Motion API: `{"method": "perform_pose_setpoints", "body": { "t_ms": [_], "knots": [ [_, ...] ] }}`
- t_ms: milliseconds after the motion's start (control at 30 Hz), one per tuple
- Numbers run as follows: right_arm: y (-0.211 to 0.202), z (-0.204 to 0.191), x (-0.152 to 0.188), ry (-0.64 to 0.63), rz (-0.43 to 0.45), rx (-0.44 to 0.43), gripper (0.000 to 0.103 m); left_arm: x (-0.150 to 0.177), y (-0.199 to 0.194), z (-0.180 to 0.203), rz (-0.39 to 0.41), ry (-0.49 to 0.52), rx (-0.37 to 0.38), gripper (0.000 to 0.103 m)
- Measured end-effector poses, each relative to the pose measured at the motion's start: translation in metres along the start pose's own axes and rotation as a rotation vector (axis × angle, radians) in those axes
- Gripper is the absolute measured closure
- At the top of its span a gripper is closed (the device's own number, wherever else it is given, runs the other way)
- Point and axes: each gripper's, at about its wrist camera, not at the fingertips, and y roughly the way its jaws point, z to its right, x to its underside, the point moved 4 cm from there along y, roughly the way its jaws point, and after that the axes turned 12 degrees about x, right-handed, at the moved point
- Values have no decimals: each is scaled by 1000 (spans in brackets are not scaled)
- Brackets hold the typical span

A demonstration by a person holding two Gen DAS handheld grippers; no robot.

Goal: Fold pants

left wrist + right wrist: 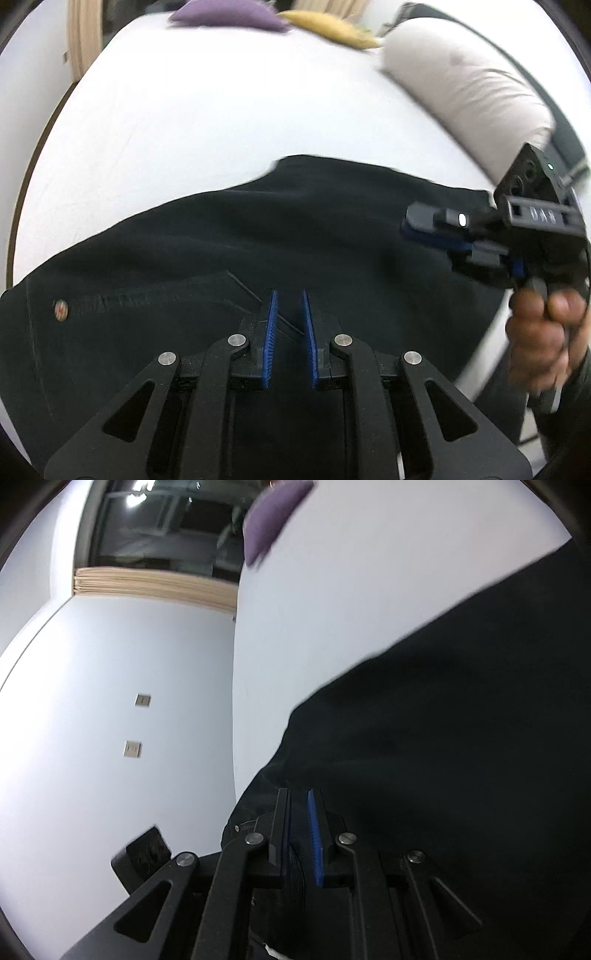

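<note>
Gripping dark cloth at two spots, the person has the black pants (258, 236) spread over the white bed (207, 110); the left gripper (290, 314) sits at six o'clock in the left wrist view, its blue pads drawn close with fabric of the waist region between them — clenched on the garment, by my reading, though the narrow gap makes the pinch hard to confirm; a metal button (61, 309) shows at about eight o'clock, which marks this end as the waistband. The right gripper (417, 225) comes in from three o'clock, held by a hand (543, 332), its jaws nearly together at the far edge of the cloth; in its own view the pads stand close with dark fabric bunched between them, so it looks clamped on the pants too.

Holding two points along one edge probably serves to carry that edge over in a single even fold — one grip alone would let the cloth sag or twist.

The garment's long axis runs roughly from eight o'clock to three o'clock in the left view, waist toward eight; the leg ends are not in view. A grey bolster (465, 88) lies at two o'clock, a purple cushion (225, 14) and a yellow cushion (328, 27) near twelve, all well apart from the pants.
</note>
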Motion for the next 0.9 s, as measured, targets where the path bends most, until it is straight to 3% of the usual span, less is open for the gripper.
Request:
{"method": "perform_pose_setpoints", "body": {
  "t_ms": [33, 67, 167, 333, 433, 533, 567, 633, 667, 733, 800, 900],
  "knots": [
    [11, 7, -12, 8, -5, 28, 90, -1, 5, -8, -9, -16, -11, 90],
    [19, 26, -17, 41, -13, 64, 103, 1, 9, -16, -15, -33, -3, 90],
    [-1, 78, -20, 164, 47, -40, 103, 8, 7, -27, 21, -59, 55, 90],
    [-98, 176, -73, 363, 312, -20, 103, 17, 5, -36, 44, -58, 71, 90],
    [-163, 238, -98, 474, 507, 55, 103, 21, 3, -41, 50, -59, 72, 90],
    [-223, 290, -111, 563, 625, 122, 103, 24, 3, -46, 59, -66, 83, 90],
    [-233, 293, -114, 567, 634, 157, 103, 25, 2, -46, 63, -67, 85, 90],
    [-274, 285, -108, 547, 698, 395, 99, 25, 0, -46, 75, -64, 77, 90],
    [-281, 283, -102, 554, 708, 435, 98, 27, -4, -45, 81, -72, 62, 90],
    [-289, 266, -80, 565, 707, 326, 97, 24, -11, -36, 98, -75, 37, 90],
    [-265, 225, -65, 466, 660, 197, 96, 16, -14, -16, 131, -54, 90, 90],
    [-171, 148, -35, 291, 434, -14, 96, 8, 4, 18, 108, 23, 126, 90]
  ]
}}
